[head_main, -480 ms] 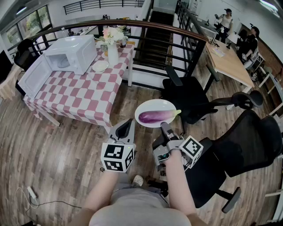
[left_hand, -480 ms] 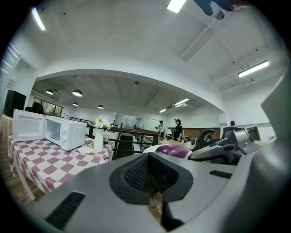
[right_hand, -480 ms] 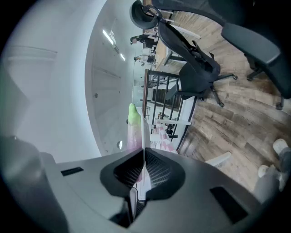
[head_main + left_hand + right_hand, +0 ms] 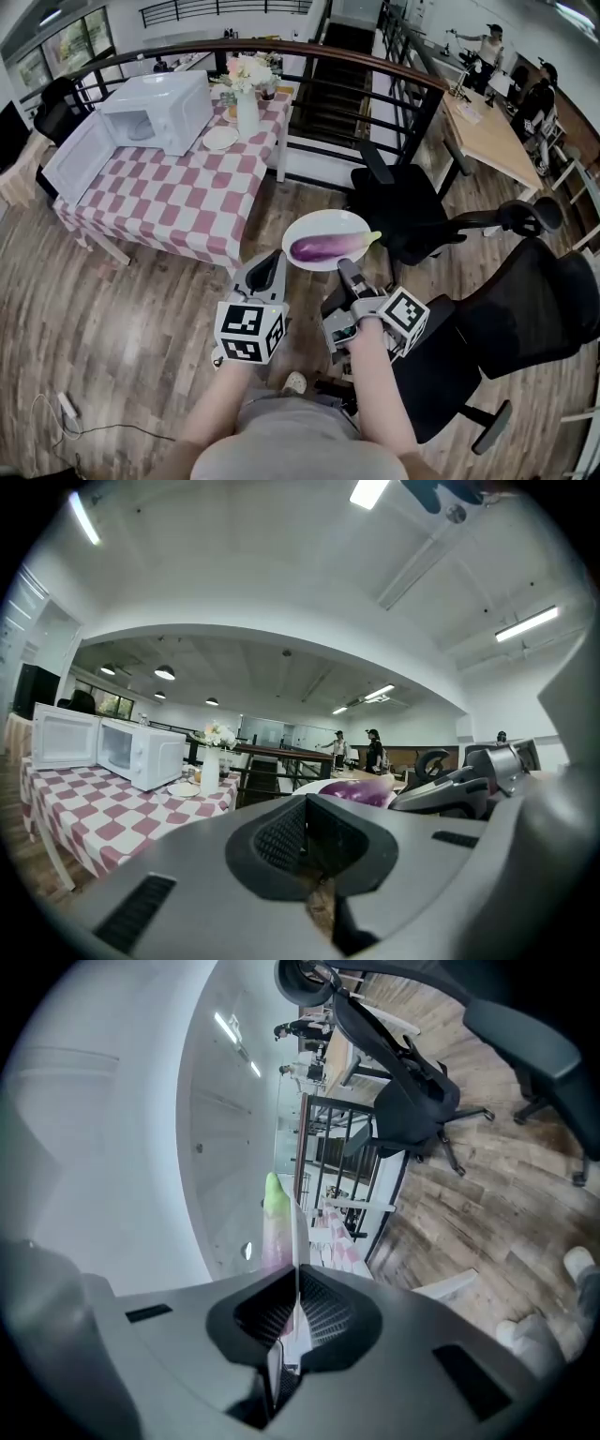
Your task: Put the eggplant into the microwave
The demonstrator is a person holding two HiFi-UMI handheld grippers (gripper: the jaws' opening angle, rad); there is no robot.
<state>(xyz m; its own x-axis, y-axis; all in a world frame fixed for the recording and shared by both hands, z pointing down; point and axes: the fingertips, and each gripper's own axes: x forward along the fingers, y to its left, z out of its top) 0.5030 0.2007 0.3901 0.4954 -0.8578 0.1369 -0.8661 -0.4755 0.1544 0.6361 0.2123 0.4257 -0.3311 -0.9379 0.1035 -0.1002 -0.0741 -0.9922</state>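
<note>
I'm still carrying the eggplant (image 4: 328,247) on its plate (image 4: 309,225), right gripper (image 4: 347,270) clamped on the rim, left gripper (image 4: 268,266) closed empty, barely gaining on the open microwave (image 4: 155,112) far left.

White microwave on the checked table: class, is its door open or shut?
Open. The white microwave has its door swung wide to one side, and its dark inside is exposed.

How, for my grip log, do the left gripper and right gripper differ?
The right gripper is shut on the rim of the white plate carrying the eggplant; the left gripper is shut on nothing. The right gripper is rolled sideways, the left gripper upright. Both point forward.
</note>
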